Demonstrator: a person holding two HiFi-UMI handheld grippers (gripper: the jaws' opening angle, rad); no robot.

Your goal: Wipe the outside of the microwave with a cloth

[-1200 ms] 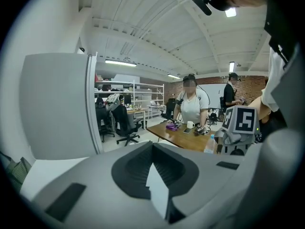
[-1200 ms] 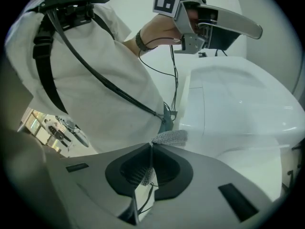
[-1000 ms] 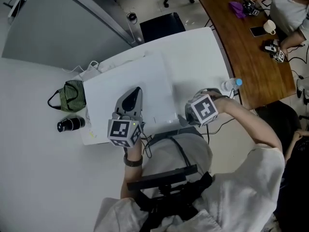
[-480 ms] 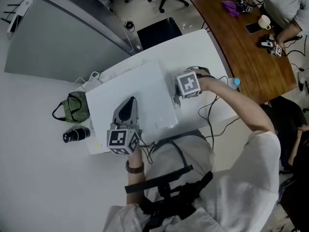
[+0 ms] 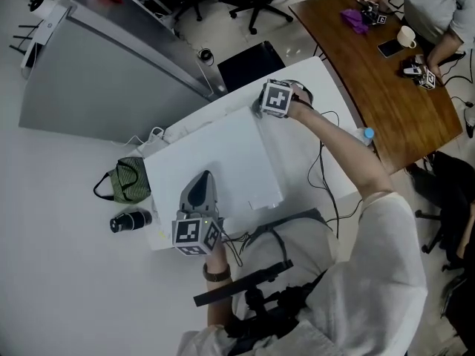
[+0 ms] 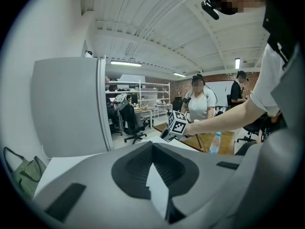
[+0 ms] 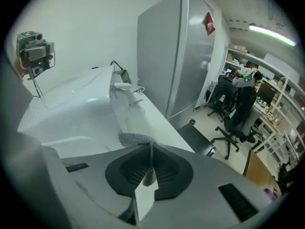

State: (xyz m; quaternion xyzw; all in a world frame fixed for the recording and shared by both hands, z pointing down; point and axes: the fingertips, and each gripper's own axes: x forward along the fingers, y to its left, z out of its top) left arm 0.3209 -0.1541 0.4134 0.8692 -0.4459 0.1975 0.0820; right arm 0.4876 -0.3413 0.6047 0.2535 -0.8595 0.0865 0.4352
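Cloth (image 7: pixel 136 139), grey and knitted, is clamped between the closed jaws of the right claw (image 7: pixel 151 151), and a fold of it bulges out past the tips. The cloth is pressed to the far right corner of the top of the white microwave (image 5: pixel 215 162), where the right claw is held on an outstretched arm. The microwave is seen from above, standing on a white worktop (image 5: pixel 315 87) and filling most of its middle.

The left claw (image 5: pixel 202 180) is laid on the near left part of the microwave's top, pointing toward the far side. Its jaws are brought together, and nothing is seen between them in the left gripper view.

A green bag (image 5: pixel 132 180) is set just left of the microwave, and a black cylinder (image 5: pixel 130 220) lies near it on the near side. A water bottle (image 5: pixel 365 134) stands at the right edge of the worktop. A wooden table (image 5: pixel 386 73) is seen further right, with a person seated at its far end. A grey refrigerator (image 7: pixel 176 56) stands beyond the worktop, and office chairs (image 7: pixel 236 113) are seen on the floor past it.
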